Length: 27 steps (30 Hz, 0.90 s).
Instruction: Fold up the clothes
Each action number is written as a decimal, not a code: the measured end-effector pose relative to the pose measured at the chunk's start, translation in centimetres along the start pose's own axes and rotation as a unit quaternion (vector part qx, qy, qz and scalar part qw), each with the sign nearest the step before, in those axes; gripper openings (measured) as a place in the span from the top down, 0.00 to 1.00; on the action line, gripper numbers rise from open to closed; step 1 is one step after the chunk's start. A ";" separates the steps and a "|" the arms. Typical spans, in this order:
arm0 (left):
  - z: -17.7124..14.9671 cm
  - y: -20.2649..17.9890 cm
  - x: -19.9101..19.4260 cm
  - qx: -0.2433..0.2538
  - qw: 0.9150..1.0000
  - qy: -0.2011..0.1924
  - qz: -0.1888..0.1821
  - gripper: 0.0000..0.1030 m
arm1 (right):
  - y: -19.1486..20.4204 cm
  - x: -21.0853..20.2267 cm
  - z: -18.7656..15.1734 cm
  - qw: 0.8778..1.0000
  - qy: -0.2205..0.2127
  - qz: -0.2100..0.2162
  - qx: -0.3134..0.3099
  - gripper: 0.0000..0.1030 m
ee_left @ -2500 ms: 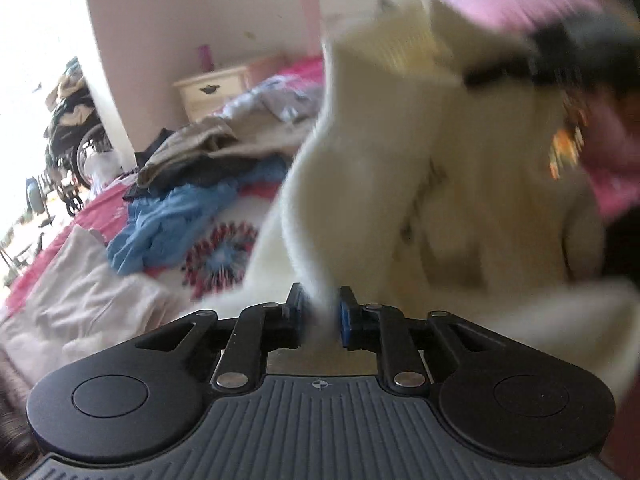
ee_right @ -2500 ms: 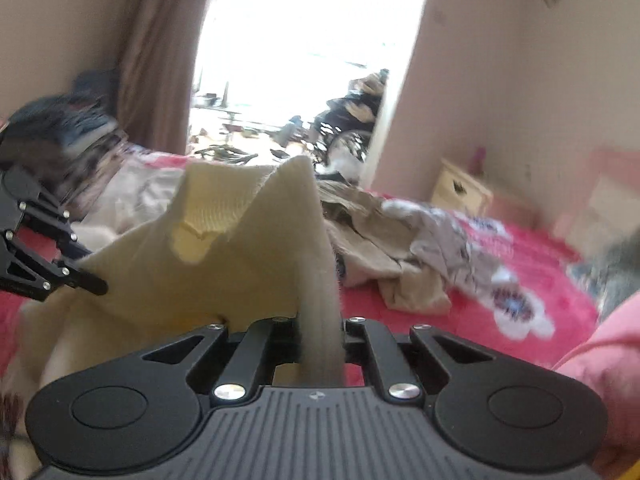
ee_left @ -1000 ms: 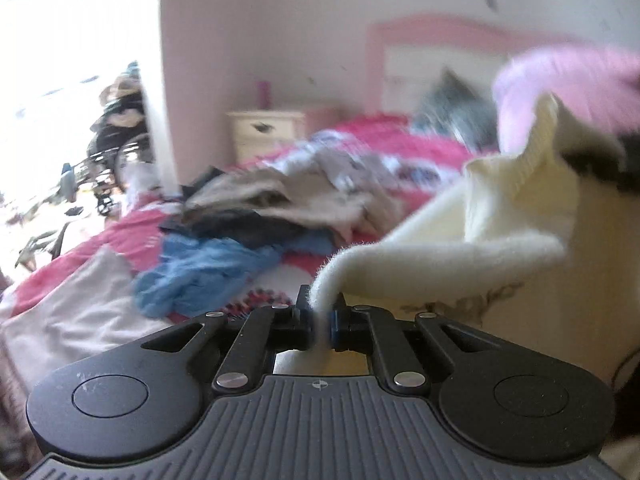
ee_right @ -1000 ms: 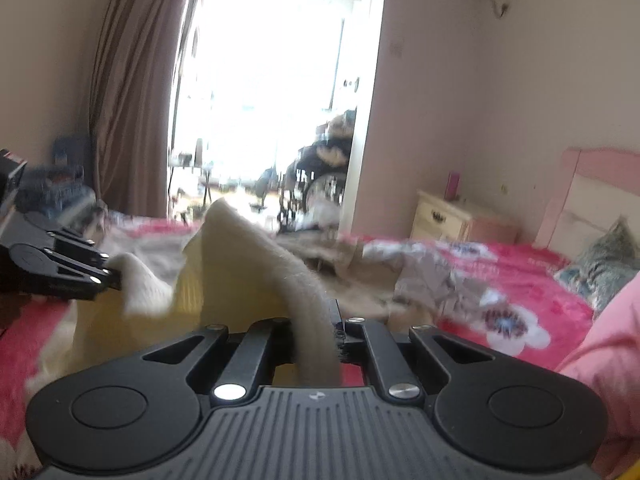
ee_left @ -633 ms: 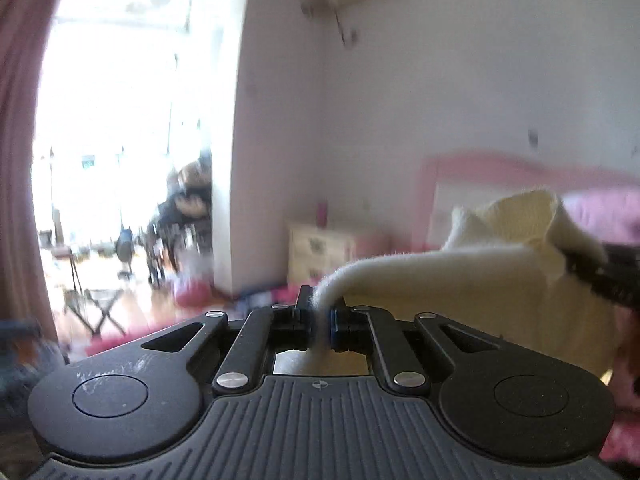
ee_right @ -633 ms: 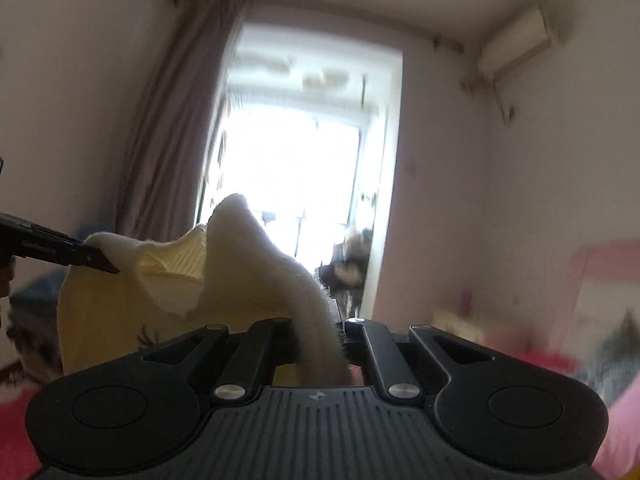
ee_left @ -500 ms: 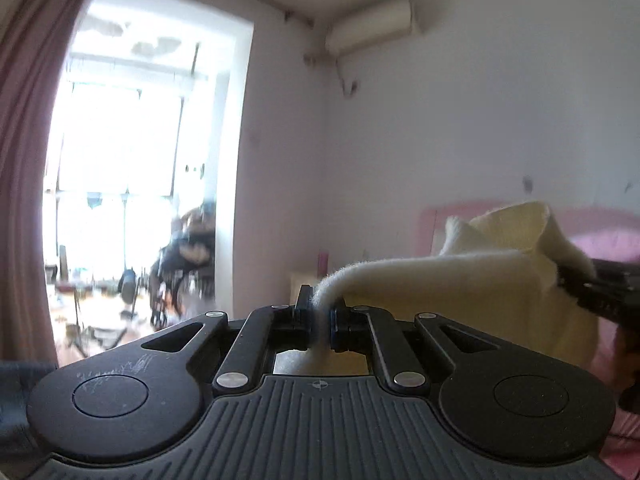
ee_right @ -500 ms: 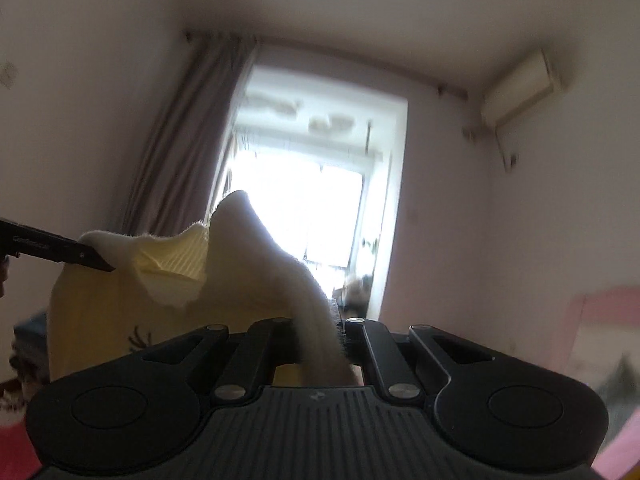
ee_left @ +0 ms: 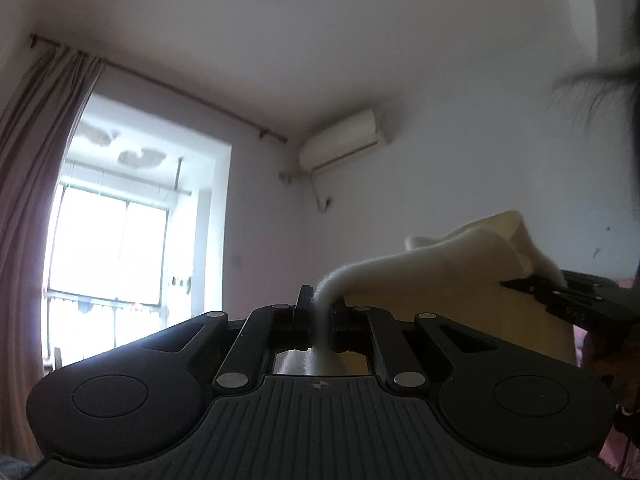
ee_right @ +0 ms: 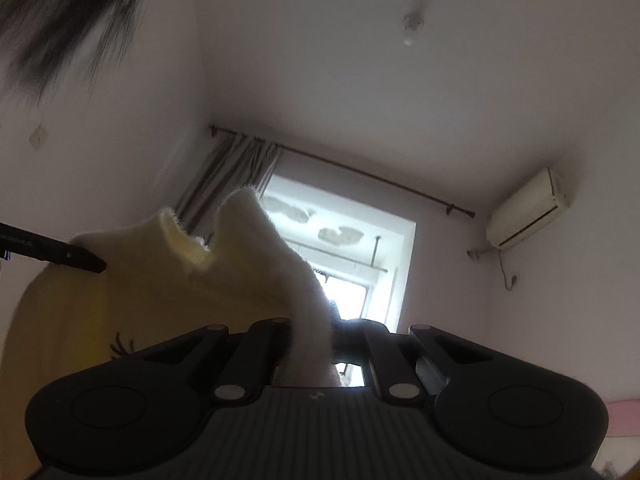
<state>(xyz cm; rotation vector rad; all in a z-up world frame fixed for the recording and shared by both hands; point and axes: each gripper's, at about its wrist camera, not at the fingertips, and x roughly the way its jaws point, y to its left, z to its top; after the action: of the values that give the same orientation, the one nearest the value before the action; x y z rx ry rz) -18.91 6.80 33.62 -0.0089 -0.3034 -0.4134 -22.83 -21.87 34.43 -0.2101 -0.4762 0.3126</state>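
Note:
A cream fuzzy sweater (ee_left: 448,276) hangs in the air between my two grippers, its top edge stretched. My left gripper (ee_left: 319,312) is shut on one top corner of it. My right gripper (ee_right: 312,336) is shut on the other top corner of the sweater (ee_right: 168,292). The right gripper's fingers (ee_left: 560,296) show at the right of the left wrist view, and the left gripper's fingers (ee_right: 60,254) at the left of the right wrist view. Both cameras tilt up toward the ceiling. The bed and the sweater's lower part are hidden.
A bright window (ee_right: 352,276) with a curtain (ee_left: 32,168) and rod is ahead. A wall air conditioner (ee_left: 344,146) hangs to its right. The person's dark hair (ee_right: 60,4) is at the upper left of the right wrist view.
Both grippers have lifted the sweater high off the bed and tilted upward. The bed and clothes pile have dropped out of view; ceiling and window fill the frames.

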 end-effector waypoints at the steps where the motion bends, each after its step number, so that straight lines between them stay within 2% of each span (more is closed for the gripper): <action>1: 0.3 -0.2 -0.3 0.002 1.000 -0.005 -0.002 0.94 | -0.1 -0.2 0.3 1.000 -0.003 0.002 0.005 0.93; 4: 0.7 -0.2 -0.9 0.000 1.000 -0.013 -0.008 0.94 | -0.5 -0.7 0.3 1.000 -0.003 0.004 0.016 0.93; 7: -0.3 0.2 -0.9 -0.009 1.000 -0.002 -0.010 0.94 | -0.5 -0.7 -0.5 1.000 0.005 0.002 0.020 0.93; 11: -3.4 1.2 0.6 -0.024 0.999 0.047 -0.005 0.94 | 0.5 0.0 -3.6 0.999 0.045 -0.004 0.018 0.93; 13: -5.7 1.8 1.5 -0.038 0.996 0.078 -0.004 0.94 | 0.9 0.4 -5.8 0.997 0.079 -0.008 0.017 0.93; 16: -10.7 2.7 3.5 -0.064 0.989 0.132 0.003 0.94 | 1.2 1.3 -9.4 0.991 0.133 -0.012 0.021 0.93; 19: -15.6 4.1 6.1 -0.112 0.977 0.181 0.001 0.94 | 0.6 3.3 -13.8 0.982 0.184 -0.019 0.042 0.93; 22: -19.3 6.1 9.4 -0.151 0.967 0.206 0.002 0.94 | -0.3 6.0 -17.8 0.972 0.225 -0.028 0.055 0.93; 27: -25.1 8.9 14.5 -0.174 0.957 0.233 0.018 0.94 | -1.1 11.5 -23.4 0.960 0.273 -0.037 0.059 0.93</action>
<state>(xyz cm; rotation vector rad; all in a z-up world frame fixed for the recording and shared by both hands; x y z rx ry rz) 4.55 7.49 14.35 -0.2581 0.2377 -0.4166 -1.63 -21.88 19.19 -0.1529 0.0816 0.1976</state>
